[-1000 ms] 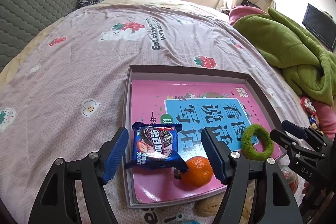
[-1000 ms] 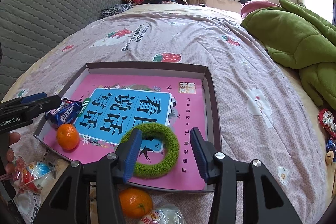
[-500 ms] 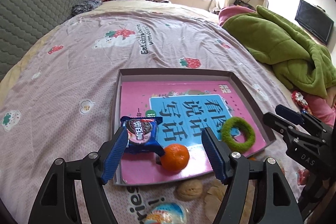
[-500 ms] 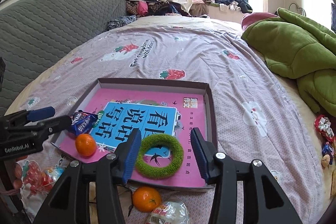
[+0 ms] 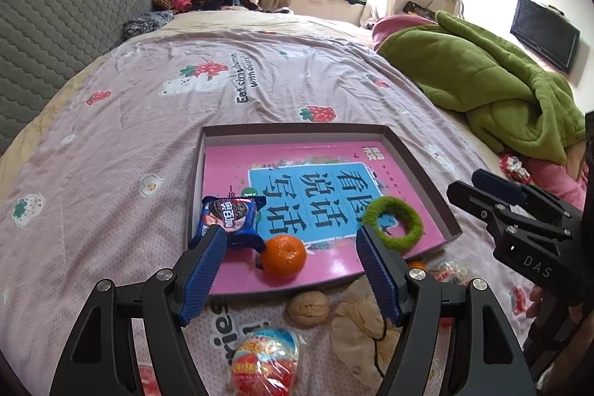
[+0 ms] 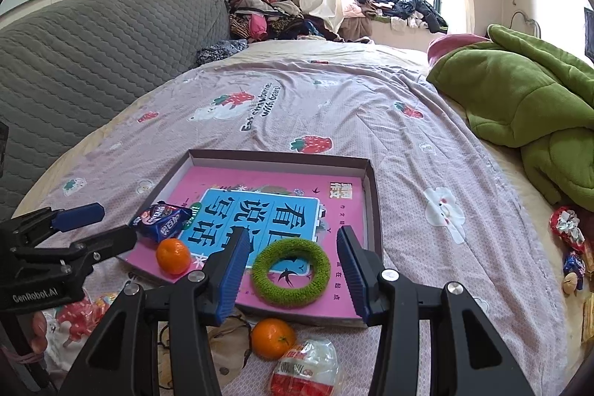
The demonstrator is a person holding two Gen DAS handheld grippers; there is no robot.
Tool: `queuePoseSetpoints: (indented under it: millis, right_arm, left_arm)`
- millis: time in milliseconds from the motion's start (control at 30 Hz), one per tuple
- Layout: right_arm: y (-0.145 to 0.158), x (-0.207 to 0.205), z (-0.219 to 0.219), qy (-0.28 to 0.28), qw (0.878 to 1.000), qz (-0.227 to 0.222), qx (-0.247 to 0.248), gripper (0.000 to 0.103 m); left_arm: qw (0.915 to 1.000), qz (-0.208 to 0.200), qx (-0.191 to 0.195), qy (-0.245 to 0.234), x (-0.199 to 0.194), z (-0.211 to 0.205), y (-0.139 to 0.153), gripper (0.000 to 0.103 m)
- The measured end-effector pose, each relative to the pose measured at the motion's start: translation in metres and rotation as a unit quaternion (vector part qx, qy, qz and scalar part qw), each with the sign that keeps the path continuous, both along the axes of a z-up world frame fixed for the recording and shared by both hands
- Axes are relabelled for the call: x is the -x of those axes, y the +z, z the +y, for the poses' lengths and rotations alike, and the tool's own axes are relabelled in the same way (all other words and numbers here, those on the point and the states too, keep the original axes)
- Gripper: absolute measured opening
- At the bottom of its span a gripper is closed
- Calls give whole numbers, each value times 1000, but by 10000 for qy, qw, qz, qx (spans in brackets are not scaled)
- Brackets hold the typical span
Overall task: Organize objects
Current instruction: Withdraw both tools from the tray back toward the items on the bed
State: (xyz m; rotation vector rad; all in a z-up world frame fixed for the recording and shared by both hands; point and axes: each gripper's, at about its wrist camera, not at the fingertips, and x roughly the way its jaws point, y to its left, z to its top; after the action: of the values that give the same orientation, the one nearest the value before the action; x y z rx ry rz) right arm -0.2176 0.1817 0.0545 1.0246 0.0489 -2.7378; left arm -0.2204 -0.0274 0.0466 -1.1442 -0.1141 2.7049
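A shallow box [image 5: 415,166] [image 6: 373,195] with a pink and blue book cover inside lies on the bed. In it are a blue biscuit packet [image 5: 230,219] [image 6: 161,219], an orange [image 5: 284,255] [image 6: 173,255] and a green fuzzy ring [image 5: 394,223] [image 6: 291,271]. My left gripper [image 5: 291,247] is open and empty, held back above the box's near edge. My right gripper [image 6: 291,253] is open and empty, above the ring. Each gripper shows in the other's view, the right one [image 5: 519,210] and the left one [image 6: 63,236].
In front of the box lie a walnut [image 5: 308,308], a second orange [image 6: 273,338], wrapped snacks [image 5: 265,357] [image 6: 306,368] and a beige hair tie [image 5: 362,325]. A green blanket [image 5: 482,80] lies right. More sweets [image 6: 568,232] lie at the right edge.
Both grippers have pulled back and up from the box. The biscuit packet, orange and ring stay in the box. More loose items show in front of the box.
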Motion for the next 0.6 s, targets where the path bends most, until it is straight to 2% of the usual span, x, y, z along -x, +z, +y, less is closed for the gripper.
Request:
queuePoseSetpoints:
  millis: [600]
  right_arm:
    - [15,-22,4,-1,9999,167,41,49]
  left_arm:
    - [9996,9,77,-256,-29,17,3,74]
